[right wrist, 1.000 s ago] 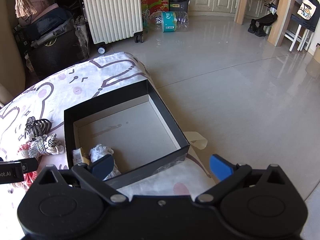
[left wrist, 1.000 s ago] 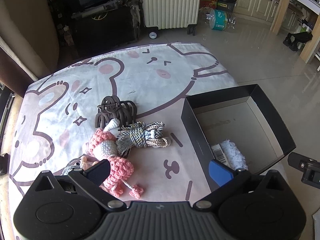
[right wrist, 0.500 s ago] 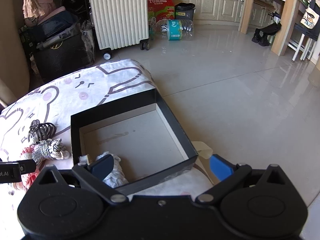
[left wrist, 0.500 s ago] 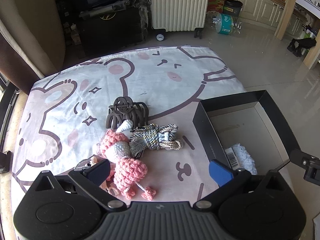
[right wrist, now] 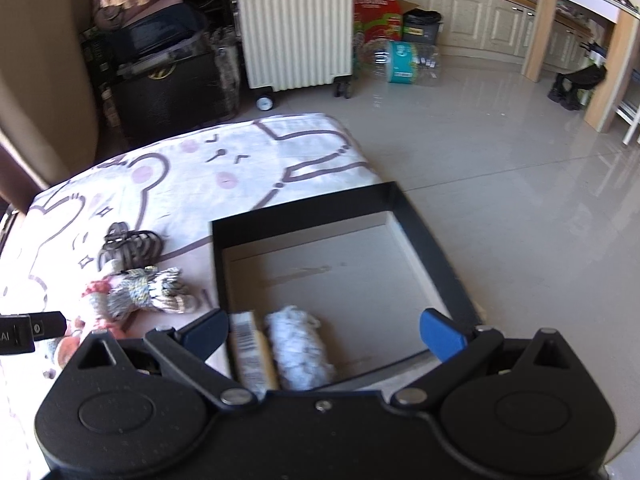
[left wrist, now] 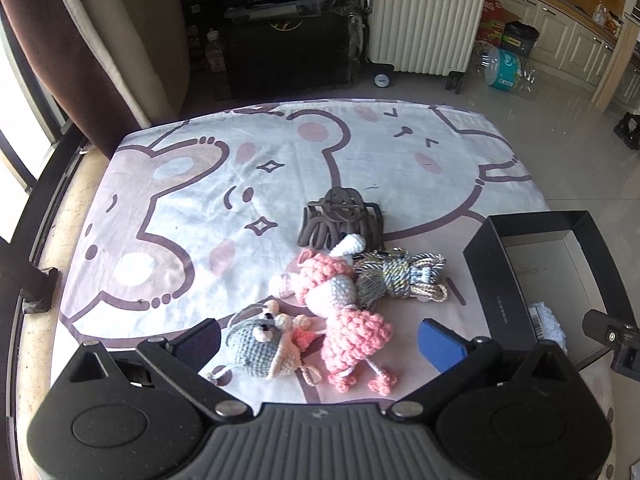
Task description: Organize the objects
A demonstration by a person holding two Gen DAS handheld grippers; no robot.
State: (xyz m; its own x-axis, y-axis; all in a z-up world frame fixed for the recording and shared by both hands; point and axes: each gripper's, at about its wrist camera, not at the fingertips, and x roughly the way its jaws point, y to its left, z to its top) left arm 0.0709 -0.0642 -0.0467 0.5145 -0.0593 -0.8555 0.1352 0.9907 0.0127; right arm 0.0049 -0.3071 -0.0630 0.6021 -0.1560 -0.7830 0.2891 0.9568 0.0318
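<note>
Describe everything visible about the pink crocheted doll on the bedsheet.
The pink crocheted doll looks like chunky yarn: pink hair and skirt, pale face, a white pointed piece at its top, thin legs ending in pink feet. It lies flat on the cartoon bedsheet, against the cord bundle and hair clip, beside a grey crocheted mouse.

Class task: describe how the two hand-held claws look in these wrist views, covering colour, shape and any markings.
Both look alike. The left claw has a matte black body with two round pivot housings, silver screws, a ribbed grey centre panel and angled link arms; one finger pad is bright blue, the other looks dark. The right claw has the same build, with a plain black centre. No sleeves, hands or cables show.
</note>
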